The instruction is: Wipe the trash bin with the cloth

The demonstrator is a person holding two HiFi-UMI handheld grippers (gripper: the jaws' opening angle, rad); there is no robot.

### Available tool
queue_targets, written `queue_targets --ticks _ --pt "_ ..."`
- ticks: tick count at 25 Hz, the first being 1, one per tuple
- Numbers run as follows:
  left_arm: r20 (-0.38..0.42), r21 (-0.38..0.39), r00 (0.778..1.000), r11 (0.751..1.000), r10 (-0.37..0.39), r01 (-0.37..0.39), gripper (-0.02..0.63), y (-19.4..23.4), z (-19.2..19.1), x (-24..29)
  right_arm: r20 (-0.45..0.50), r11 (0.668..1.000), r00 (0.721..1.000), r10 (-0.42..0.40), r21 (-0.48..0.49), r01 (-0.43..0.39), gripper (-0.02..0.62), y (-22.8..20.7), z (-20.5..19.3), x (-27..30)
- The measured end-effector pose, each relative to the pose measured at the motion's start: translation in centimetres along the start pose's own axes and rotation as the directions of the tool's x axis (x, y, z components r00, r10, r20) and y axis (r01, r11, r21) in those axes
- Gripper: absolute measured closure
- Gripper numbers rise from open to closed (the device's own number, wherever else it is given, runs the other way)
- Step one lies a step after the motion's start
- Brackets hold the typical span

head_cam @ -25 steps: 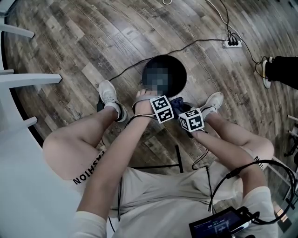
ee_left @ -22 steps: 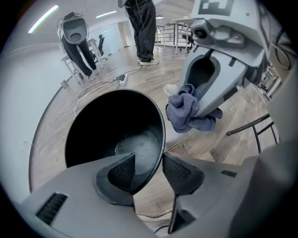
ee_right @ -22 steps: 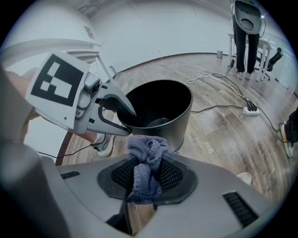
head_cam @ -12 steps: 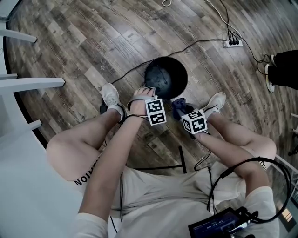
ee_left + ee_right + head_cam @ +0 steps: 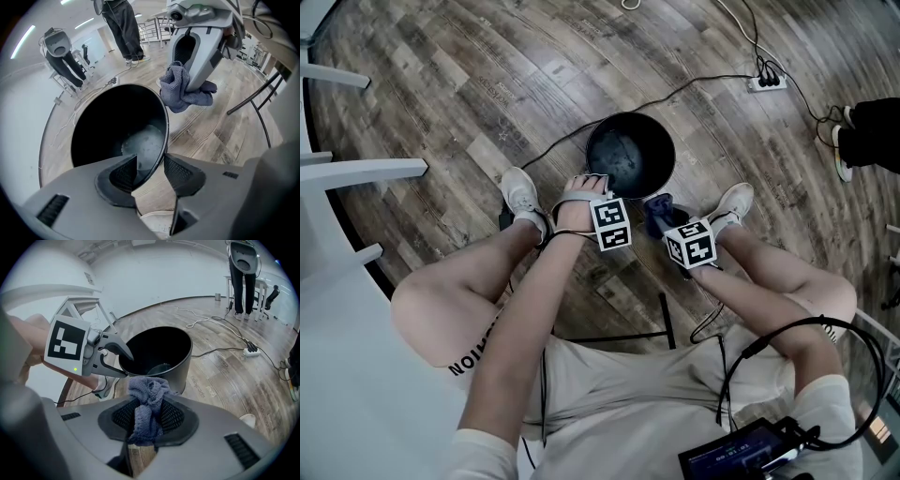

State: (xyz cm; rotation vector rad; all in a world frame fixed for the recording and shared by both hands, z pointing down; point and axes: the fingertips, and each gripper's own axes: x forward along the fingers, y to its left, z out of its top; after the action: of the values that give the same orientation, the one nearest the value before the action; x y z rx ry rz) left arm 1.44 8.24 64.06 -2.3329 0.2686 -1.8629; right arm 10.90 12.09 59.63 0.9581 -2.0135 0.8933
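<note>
Over that last second my left gripper (image 5: pixel 150 171) slid a touch toward the left of the head view. The dark blue-grey terry cloth (image 5: pixel 149 390) came further into sight between the two marker cubes. The black round trash bin (image 5: pixel 180 363) hardly budged from the upper middle of that frame, upright on the wood-pattern floor (image 5: pixel 487 94).

I read that as the setup finishing: bin steadied, cloth brought up to it, wiping apparently not yet begun.

In the left gripper view the bin's thin rim ran diagonally between my two pads, one inside the wall and one outside. The claw looked pinched onto that near edge.

My right gripper (image 5: pixel 149 420) was clamped on the cloth, with a bunched tuft standing above the jaws and a tail hanging below them.

In the right gripper view the cloth sat at lower centre, with the bin's outer wall directly above it at mid-frame. From the left gripper view the cloth hung at upper right, just beside the rim on the outside. I couldn't tell whether fabric was touching plastic yet. My call was that a short push forward onto the outer wall would start the first stroke.
</note>
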Motion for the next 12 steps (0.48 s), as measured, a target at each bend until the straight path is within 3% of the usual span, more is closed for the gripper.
queue_targets --ticks 12 --pt "-0.019 -0.057 1.000 0.998 -0.009 0.008 0.417 -0.15 0.35 -0.06 0.016 1.000 1.000 0.002 -0.017 -0.002 0.492 0.47 0.55 0.05"
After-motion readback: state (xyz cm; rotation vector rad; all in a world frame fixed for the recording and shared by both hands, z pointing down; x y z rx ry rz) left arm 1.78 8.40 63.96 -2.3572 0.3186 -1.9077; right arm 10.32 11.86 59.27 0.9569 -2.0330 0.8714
